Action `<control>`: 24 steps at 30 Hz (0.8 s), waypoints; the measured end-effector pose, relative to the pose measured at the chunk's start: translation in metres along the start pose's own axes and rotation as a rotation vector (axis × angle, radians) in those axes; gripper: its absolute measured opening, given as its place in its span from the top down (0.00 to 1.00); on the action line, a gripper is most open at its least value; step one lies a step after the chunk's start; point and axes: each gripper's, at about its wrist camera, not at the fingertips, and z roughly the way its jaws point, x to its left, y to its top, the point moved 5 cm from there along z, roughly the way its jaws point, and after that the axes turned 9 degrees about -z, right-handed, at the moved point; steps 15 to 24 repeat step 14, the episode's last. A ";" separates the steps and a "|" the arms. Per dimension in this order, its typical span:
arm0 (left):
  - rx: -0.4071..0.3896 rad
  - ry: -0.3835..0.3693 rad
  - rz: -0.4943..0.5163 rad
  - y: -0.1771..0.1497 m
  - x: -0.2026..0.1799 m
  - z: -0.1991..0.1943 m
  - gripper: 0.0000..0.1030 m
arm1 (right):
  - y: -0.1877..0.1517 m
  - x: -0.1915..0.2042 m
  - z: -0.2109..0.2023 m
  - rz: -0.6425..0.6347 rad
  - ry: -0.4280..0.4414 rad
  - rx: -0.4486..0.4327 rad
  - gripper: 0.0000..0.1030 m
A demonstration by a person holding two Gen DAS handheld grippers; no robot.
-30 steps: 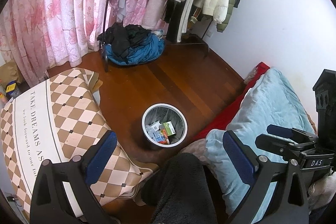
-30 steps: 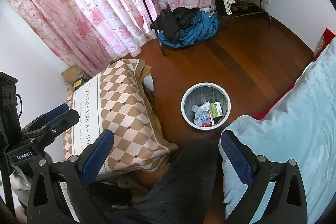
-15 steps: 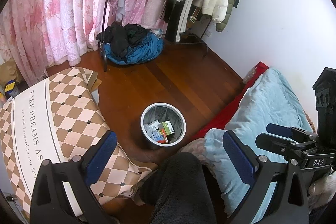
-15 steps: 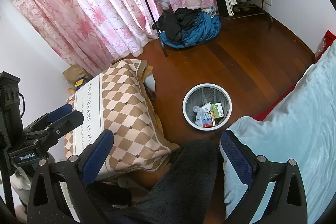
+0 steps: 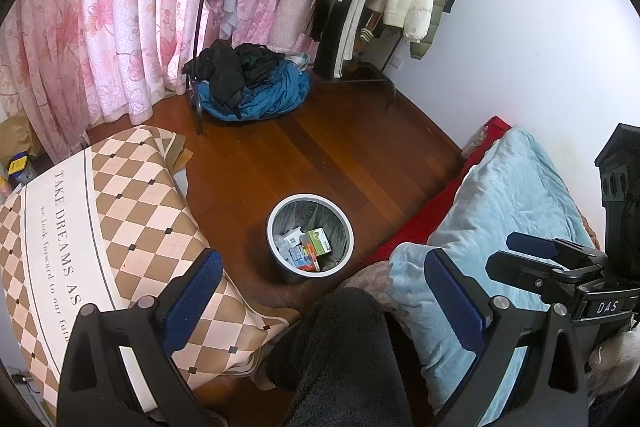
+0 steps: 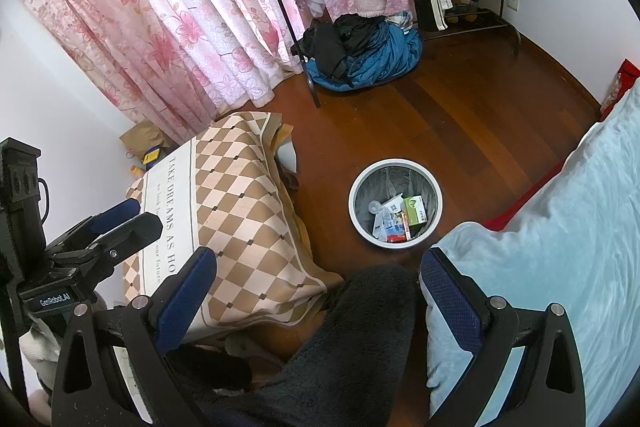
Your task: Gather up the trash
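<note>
Bin (image 5: 310, 238) between table (image 5: 92, 227) and bed (image 5: 512, 211)

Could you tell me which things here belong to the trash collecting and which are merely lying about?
Job:
- trash bin
- green box and wrappers inside it
- left gripper, right gripper, both open and empty

Lying about:
- clothes pile
- checkered cloth
- blue blanket
</note>
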 end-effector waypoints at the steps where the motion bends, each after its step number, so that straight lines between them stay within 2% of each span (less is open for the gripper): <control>1: -0.001 0.001 -0.001 0.000 0.000 0.000 0.00 | 0.001 0.001 -0.001 -0.002 -0.001 0.001 0.00; 24: -0.008 -0.012 0.003 -0.007 -0.003 0.000 0.00 | 0.003 0.006 -0.002 -0.007 0.003 0.003 0.00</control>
